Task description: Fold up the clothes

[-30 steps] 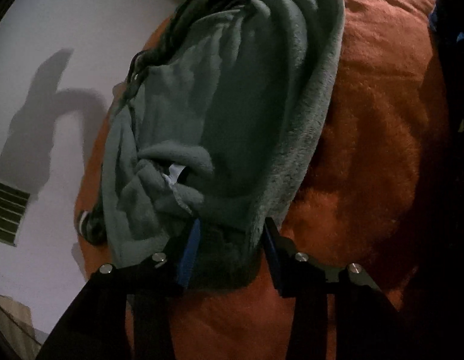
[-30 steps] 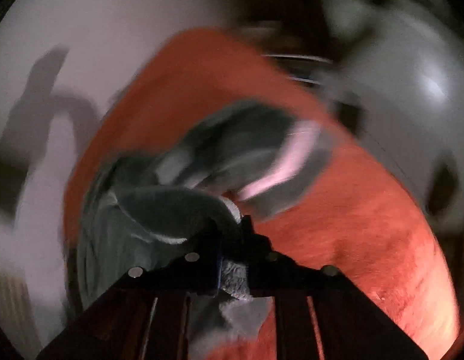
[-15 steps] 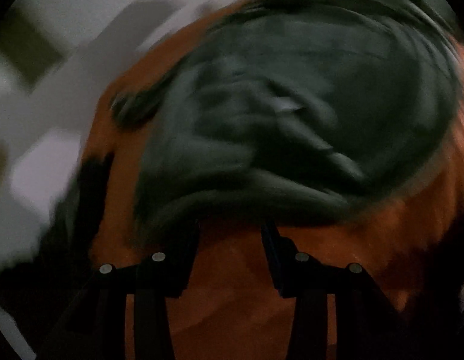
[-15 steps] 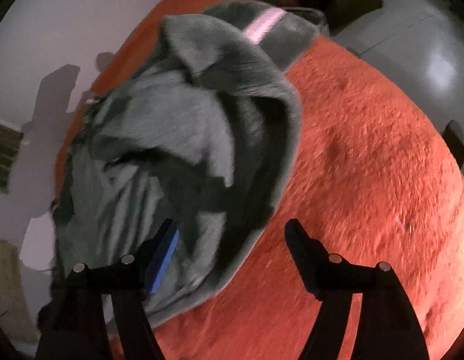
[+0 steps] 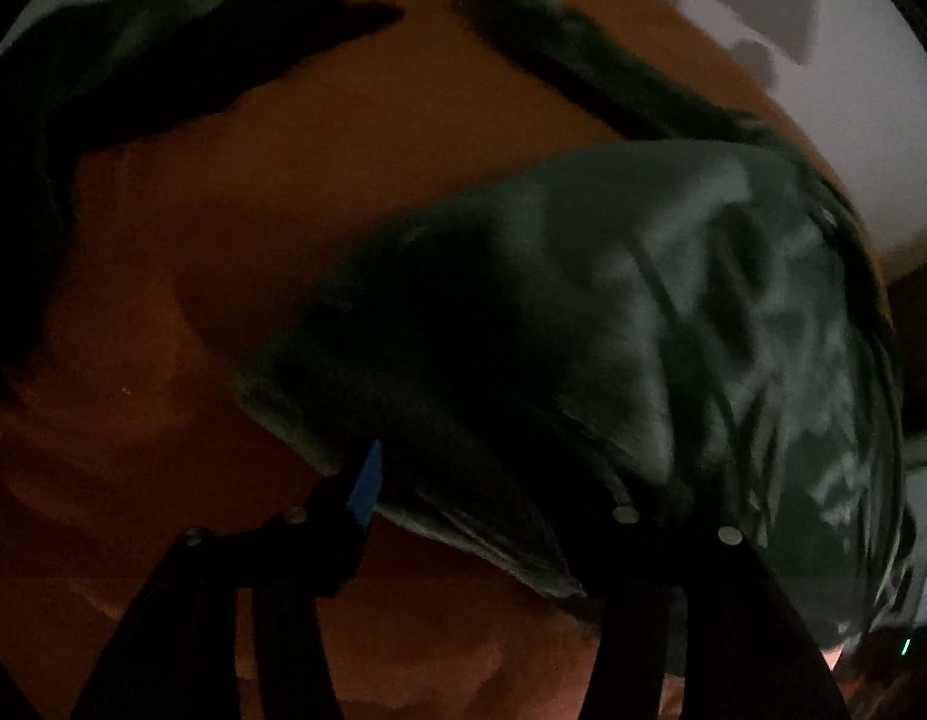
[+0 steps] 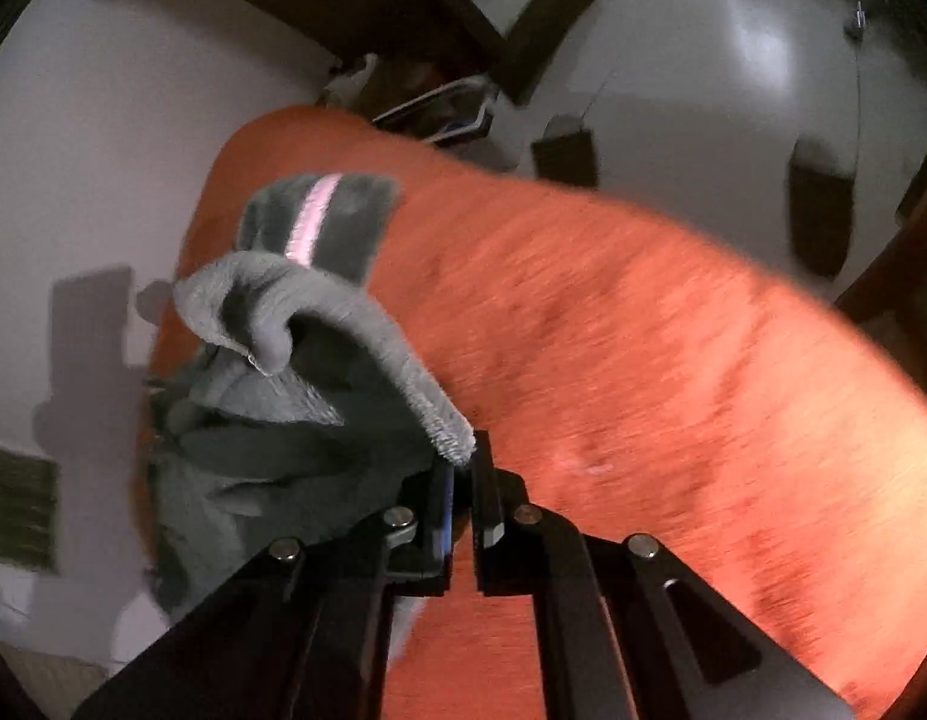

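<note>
Writing: none readable on any cloth or surface in either view.
Right claw: drawn nearly together, pinching a fuzzy edge of the grey garment between its tips; a thin gap shows lower down between the fingers.
Garment at right claw: rises from the pinch up and to the left in a rolled ridge, the rest bunched in a heap left of the claw.
Pink stripe: on a grey flap beyond the ridge, far left of the claw line.
Left claw: spread wide, the blue-padded finger clear on the left; the right finger lost in dark cloth, so whether it touches is unclear.
Garment at left claw: blurred grey mass filling the space ahead and right of the claw, its near hem lying across the gap between the fingers.
Blanket: orange, plush, under the garment, spreading right of and beyond both claws.
Dark cloth: far left beyond the left claw, on the blanket.
Floor: pale, glossy, past the blanket's far edge.
</note>
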